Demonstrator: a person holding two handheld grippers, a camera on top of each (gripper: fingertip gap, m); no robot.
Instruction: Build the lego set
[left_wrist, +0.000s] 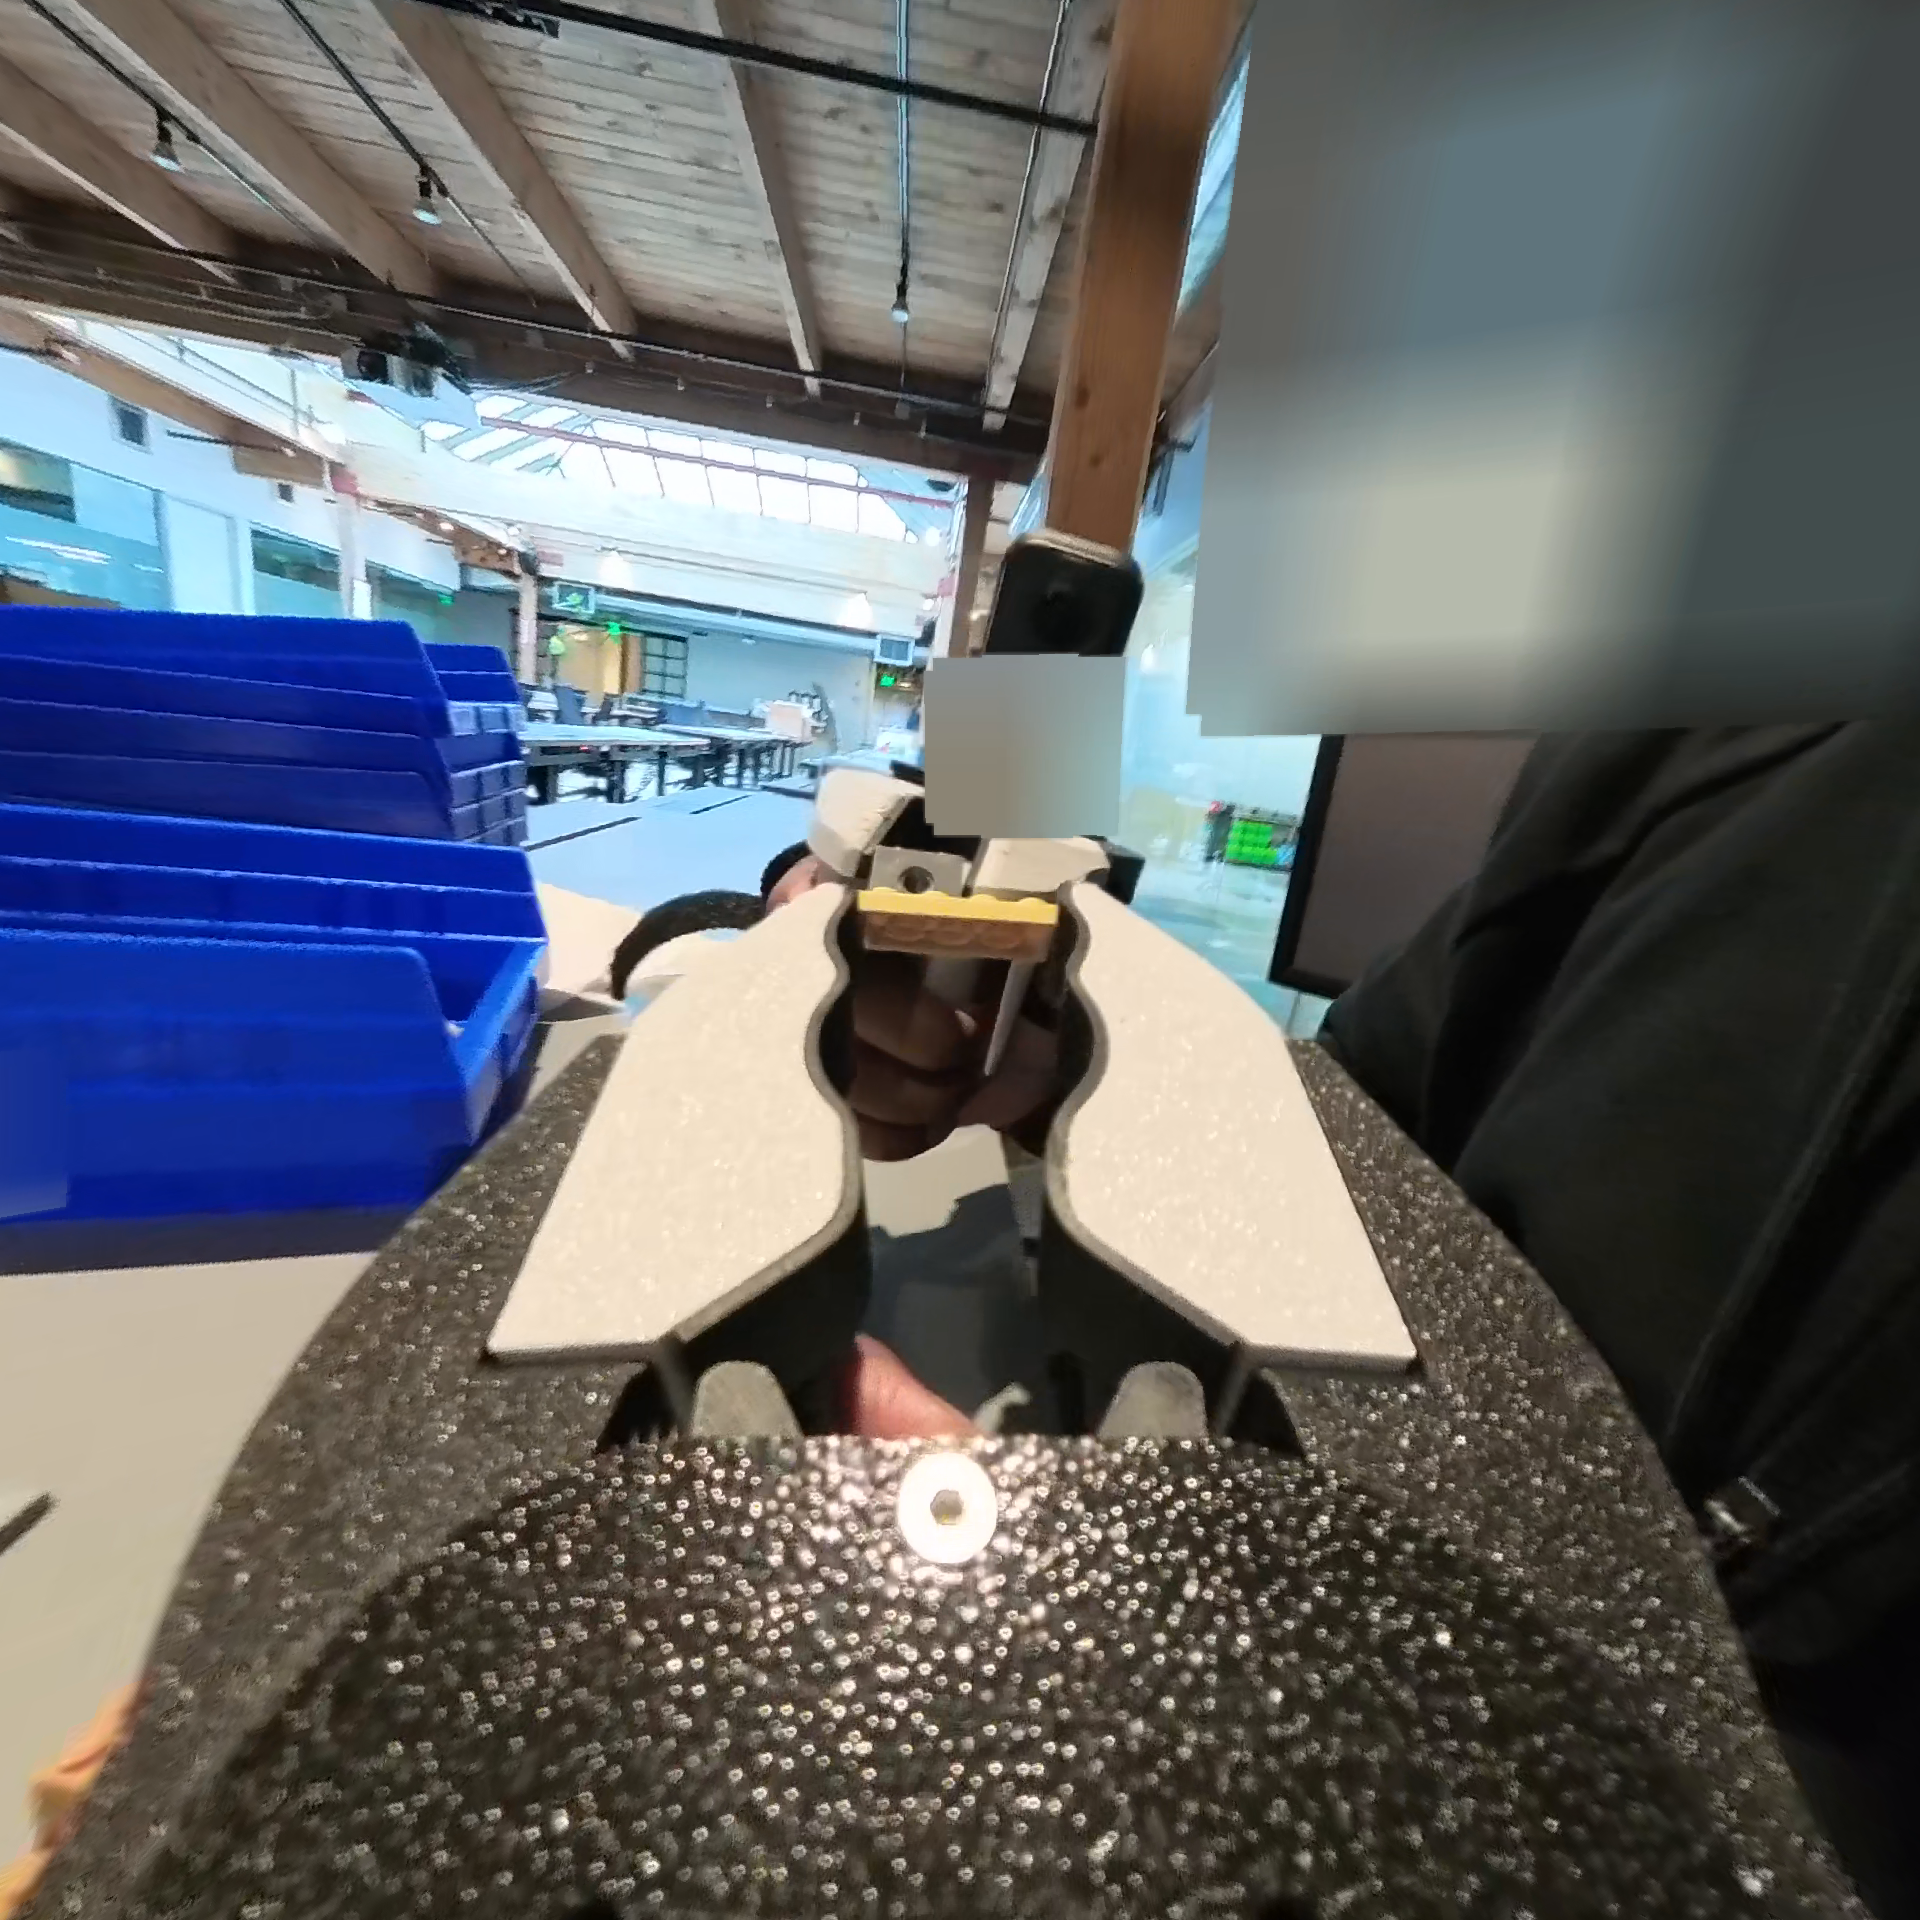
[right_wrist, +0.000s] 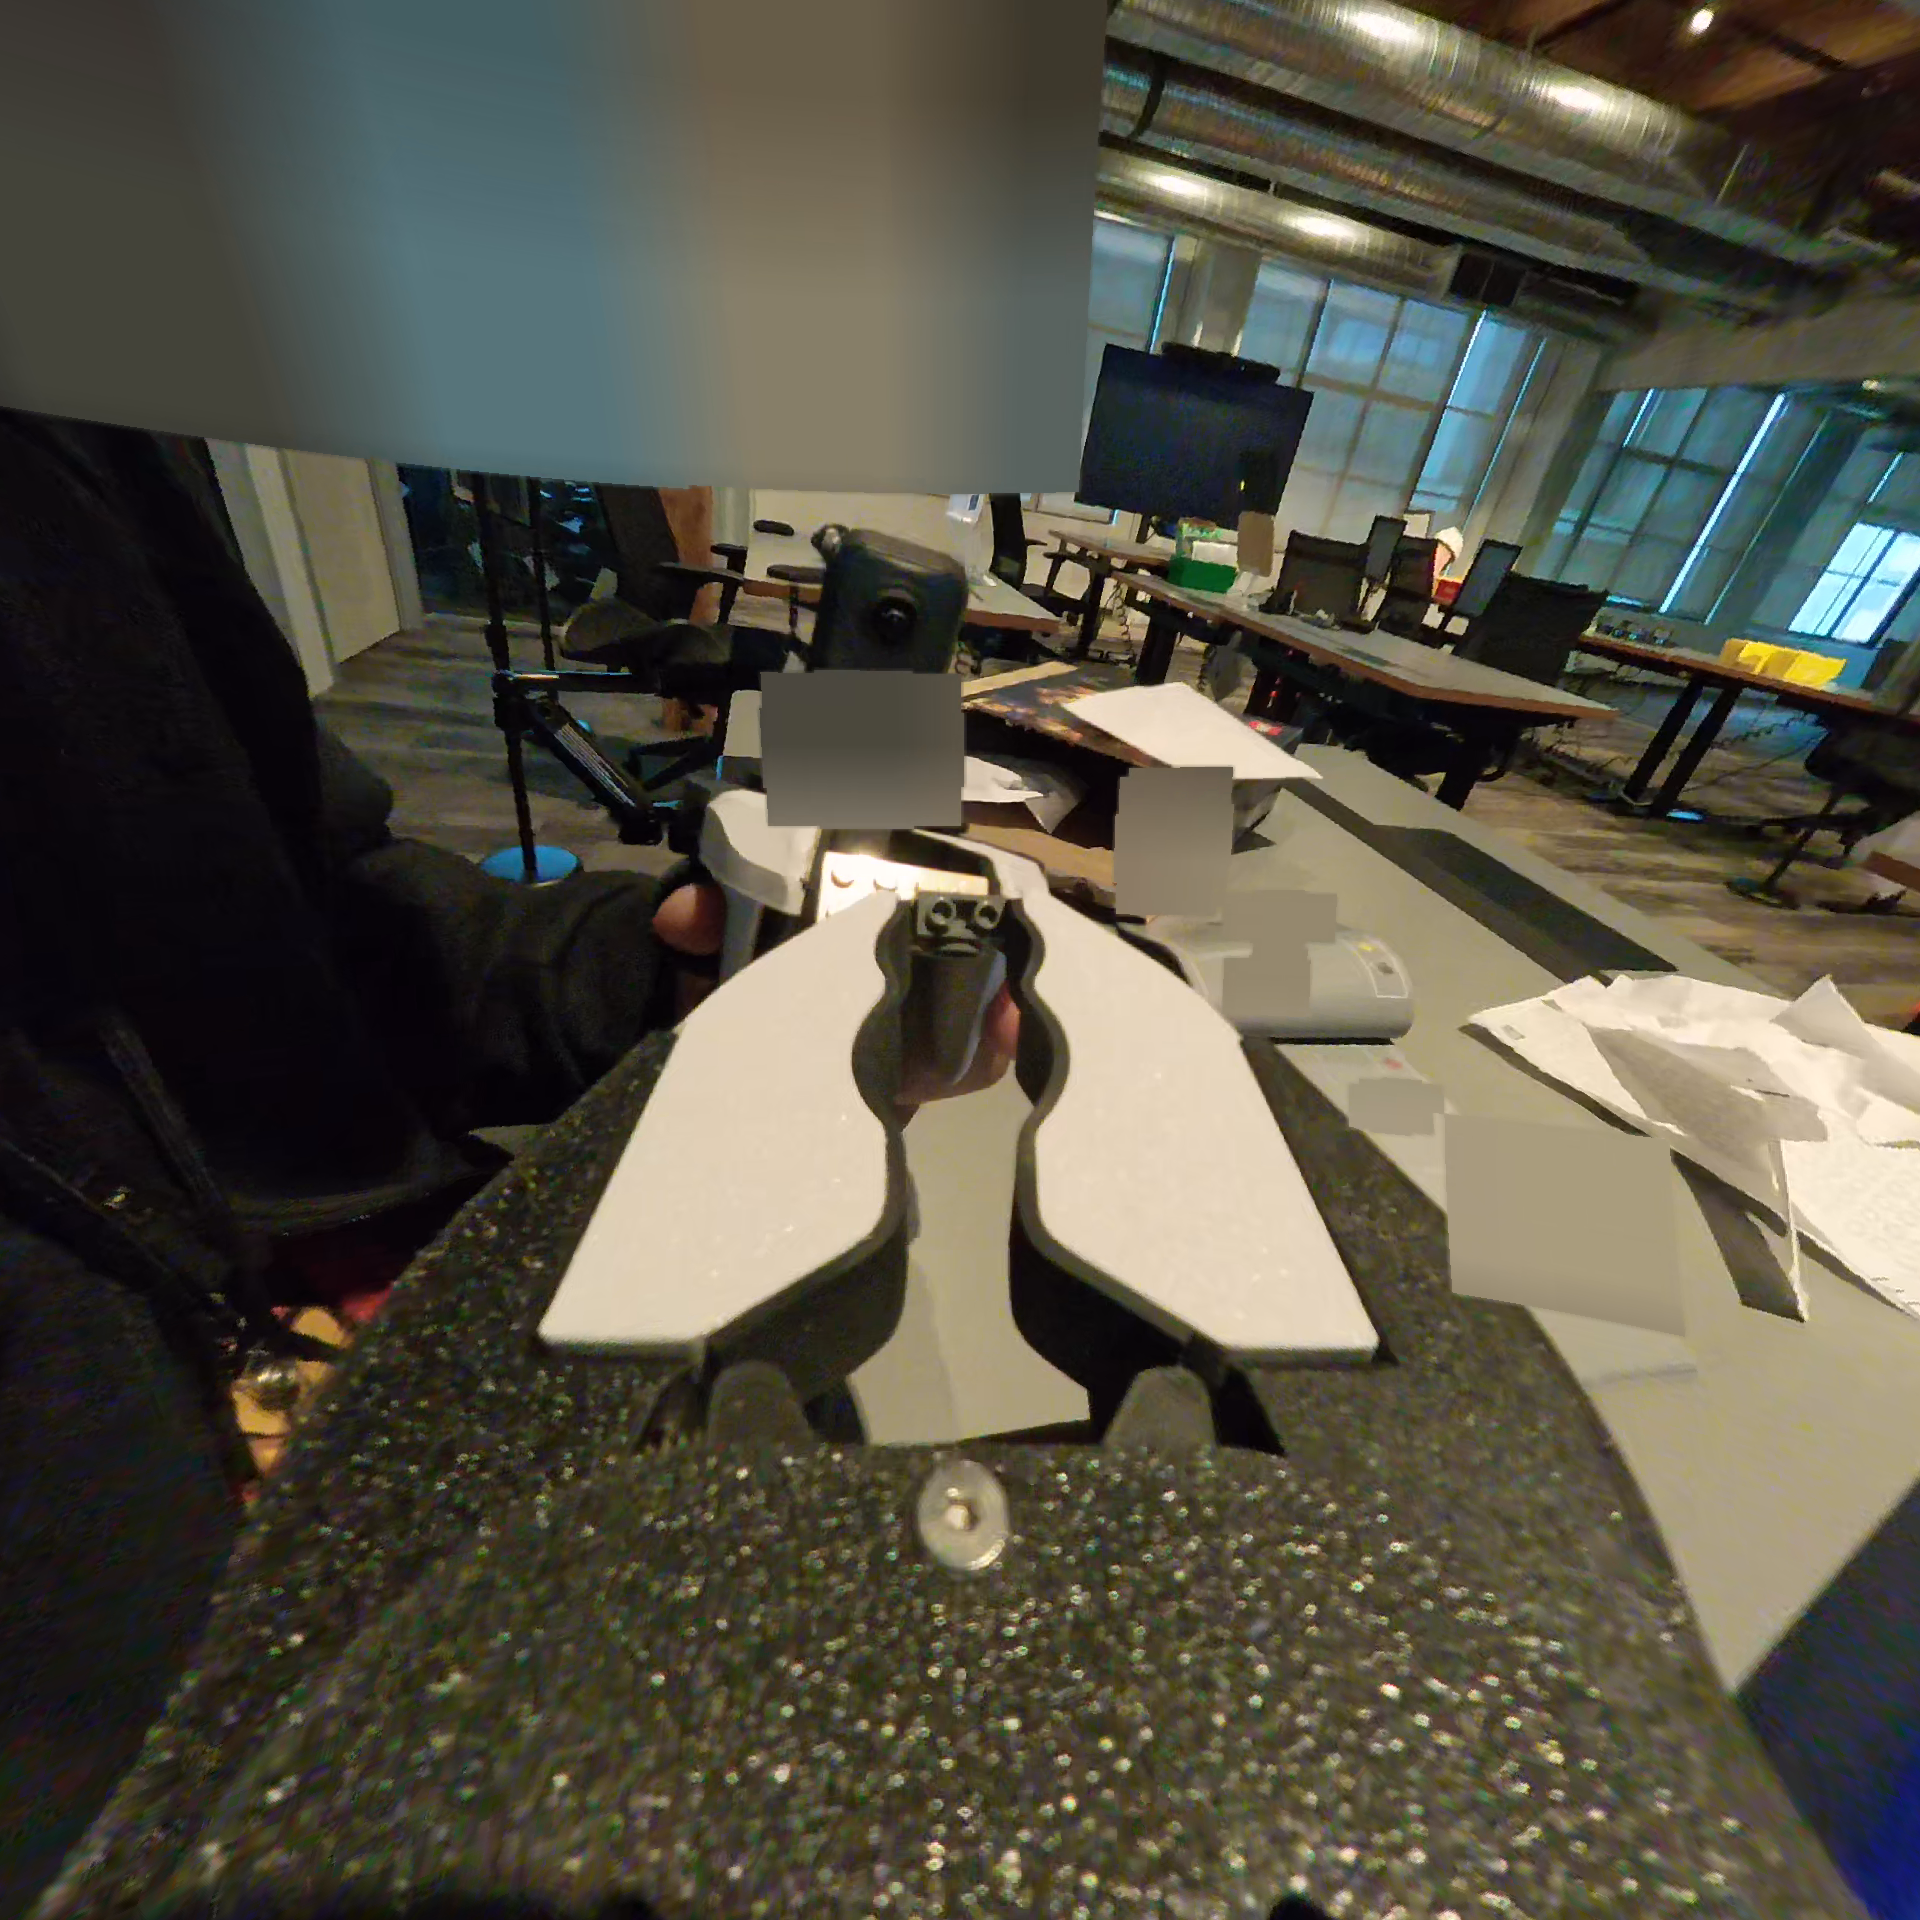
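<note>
Lego pieces sit pinched at the tips of both tools, held up in the air above the grey bench (right_wrist: 1621, 1475) and facing each other.

The left tool (left_wrist: 958, 920) is clenched on a tan plate (left_wrist: 958, 927), gripped by its two ends, so it spans the gap between the fingertips. Just beyond it, touching or nearly so, is a grey piece (left_wrist: 914, 875) held by the right tool.

The right tool (right_wrist: 958, 916) is clenched on that dark grey piece (right_wrist: 958, 920), with two round holes facing the camera. Right behind it the tan plate (right_wrist: 883, 885) shows in the left tool's grip, brightly lit.

Blue bins (left_wrist: 239, 935) stand on the bench to the left of the left tool. Loose papers (right_wrist: 1704, 1091) lie to the right of the right tool. A dark sleeve (right_wrist: 447, 977) reaches in behind the left tool.
</note>
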